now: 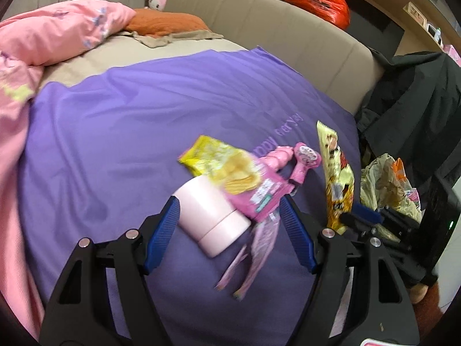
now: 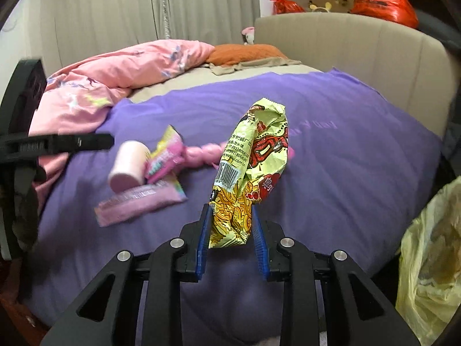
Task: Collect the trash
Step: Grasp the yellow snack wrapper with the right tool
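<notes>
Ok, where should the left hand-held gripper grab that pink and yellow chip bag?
Take the chip bag by its flat pink lower end, coming straight ahead with the open left hand-held gripper. That end lies thin over the pink bottle, just between the fingers.

A home bedroom: a bed under a purple fabric sheet [image 1: 144,121], a rumpled pink quilt [image 1: 57,28], a padded beige headboard [image 1: 259,28] and grey curtains [image 2: 144,8].
</notes>
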`<action>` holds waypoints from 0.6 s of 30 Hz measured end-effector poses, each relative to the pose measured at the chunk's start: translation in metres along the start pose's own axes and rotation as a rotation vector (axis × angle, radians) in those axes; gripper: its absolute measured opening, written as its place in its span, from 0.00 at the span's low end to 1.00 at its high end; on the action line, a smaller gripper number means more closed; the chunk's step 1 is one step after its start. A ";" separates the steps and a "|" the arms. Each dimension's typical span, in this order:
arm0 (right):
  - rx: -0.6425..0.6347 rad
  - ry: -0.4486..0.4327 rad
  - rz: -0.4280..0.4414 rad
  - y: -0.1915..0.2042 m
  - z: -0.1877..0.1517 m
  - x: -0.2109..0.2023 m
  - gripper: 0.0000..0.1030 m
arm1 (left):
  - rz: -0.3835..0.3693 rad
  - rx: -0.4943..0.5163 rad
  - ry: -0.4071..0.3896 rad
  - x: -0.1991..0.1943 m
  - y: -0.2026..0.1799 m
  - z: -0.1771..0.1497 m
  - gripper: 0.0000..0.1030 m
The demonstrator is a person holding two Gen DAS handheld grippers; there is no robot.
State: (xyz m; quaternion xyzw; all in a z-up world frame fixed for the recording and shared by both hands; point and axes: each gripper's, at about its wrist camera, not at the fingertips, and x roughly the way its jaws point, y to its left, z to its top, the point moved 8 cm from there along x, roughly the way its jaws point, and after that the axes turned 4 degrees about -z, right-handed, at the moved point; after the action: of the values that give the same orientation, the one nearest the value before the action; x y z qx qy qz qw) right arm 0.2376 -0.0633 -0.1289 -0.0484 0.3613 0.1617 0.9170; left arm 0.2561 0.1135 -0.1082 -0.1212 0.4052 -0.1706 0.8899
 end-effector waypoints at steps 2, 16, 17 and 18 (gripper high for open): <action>-0.007 0.002 -0.015 -0.008 -0.006 -0.001 0.26 | -0.034 0.002 0.040 0.007 -0.014 -0.001 0.64; 0.126 -0.030 0.044 -0.050 -0.016 -0.024 0.26 | 0.058 0.114 0.243 0.043 -0.048 -0.071 0.47; 0.124 -0.025 0.044 -0.049 -0.018 -0.023 0.26 | 0.048 0.119 0.246 0.043 -0.052 -0.074 0.47; 0.123 -0.021 0.044 -0.048 -0.019 -0.023 0.26 | 0.042 0.122 0.248 0.043 -0.055 -0.076 0.47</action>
State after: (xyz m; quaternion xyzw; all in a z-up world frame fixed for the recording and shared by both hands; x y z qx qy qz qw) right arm 0.2258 -0.1188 -0.1284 0.0178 0.3618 0.1599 0.9183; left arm 0.2135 0.0400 -0.1664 -0.0365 0.5034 -0.1900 0.8421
